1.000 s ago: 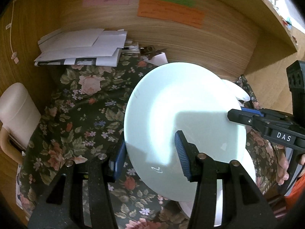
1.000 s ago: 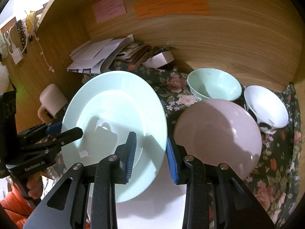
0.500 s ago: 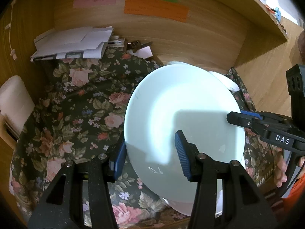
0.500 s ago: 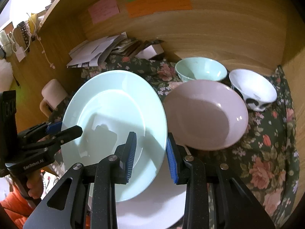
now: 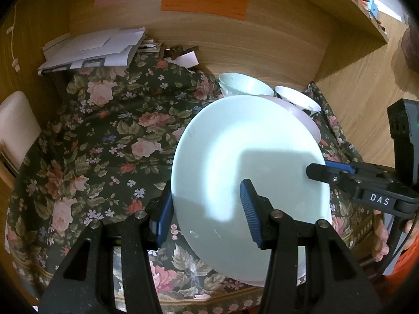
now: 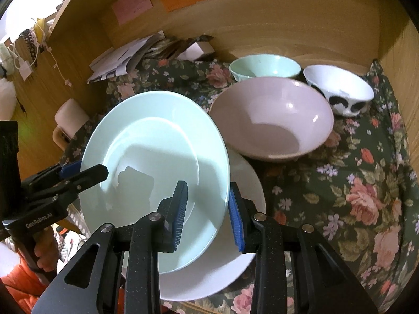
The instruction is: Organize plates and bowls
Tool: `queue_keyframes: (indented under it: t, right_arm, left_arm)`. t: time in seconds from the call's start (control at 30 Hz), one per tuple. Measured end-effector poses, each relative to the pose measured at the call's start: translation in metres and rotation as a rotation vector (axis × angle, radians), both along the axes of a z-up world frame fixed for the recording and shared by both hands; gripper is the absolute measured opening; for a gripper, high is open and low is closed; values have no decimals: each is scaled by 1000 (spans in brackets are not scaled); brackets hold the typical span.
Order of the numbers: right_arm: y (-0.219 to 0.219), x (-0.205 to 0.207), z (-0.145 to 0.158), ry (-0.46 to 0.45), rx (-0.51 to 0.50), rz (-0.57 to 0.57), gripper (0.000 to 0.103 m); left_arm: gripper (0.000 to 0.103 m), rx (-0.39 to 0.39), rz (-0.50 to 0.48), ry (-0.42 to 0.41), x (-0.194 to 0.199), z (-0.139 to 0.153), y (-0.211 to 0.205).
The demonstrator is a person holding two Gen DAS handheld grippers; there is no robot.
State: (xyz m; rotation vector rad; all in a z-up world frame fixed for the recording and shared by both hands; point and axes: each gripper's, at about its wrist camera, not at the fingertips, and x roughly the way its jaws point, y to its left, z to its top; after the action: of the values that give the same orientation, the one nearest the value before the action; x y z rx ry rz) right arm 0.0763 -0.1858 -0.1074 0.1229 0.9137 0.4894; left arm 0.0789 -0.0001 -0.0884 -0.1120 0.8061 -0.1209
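A pale mint plate (image 5: 248, 157) (image 6: 157, 141) hangs tilted above the floral cloth, gripped at opposite edges. My left gripper (image 5: 207, 212) is shut on its near rim. My right gripper (image 6: 208, 213) is shut on the other rim and shows in the left wrist view as a black gripper (image 5: 340, 175). Under the mint plate lies a white plate (image 6: 246, 238), partly hidden. Behind them stand a pink bowl (image 6: 272, 115), a mint bowl (image 6: 264, 65) and a white bowl with black markings (image 6: 340, 91).
The floral cloth (image 5: 104, 136) covers a wooden alcove whose back wall (image 6: 288, 26) carries sticky notes. A stack of papers (image 5: 97, 49) lies at the back left, a cream mug (image 5: 15, 128) at the left edge. A hand (image 5: 379, 238) holds the right gripper.
Both grippers have carried the mint plate together across the cloth and a little lower, over the white plate. The bowls have come into the left wrist view. Both grips are unchanged.
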Motion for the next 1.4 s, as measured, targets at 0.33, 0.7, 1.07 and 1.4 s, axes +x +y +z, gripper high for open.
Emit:
queue_keyframes:
  t: [0.33,0.7,1.07,1.4]
  right_arm:
    - [-2,-2,-18,42,11,-3,28]
    - [-2,1,-27,65,15,-6,29]
    - [-3,-1,-25,53,-24,-9,31]
    - [-14,-5,-24,46,7,-29,27]
  left_arm:
    - [49,15,3,34,-1,-14,-4]
    - [49,20,11,83,6,-32,-3]
    - [49,30,-2,116,19,-44,-9]
    - [63,60,-51,114,20,-50,-23]
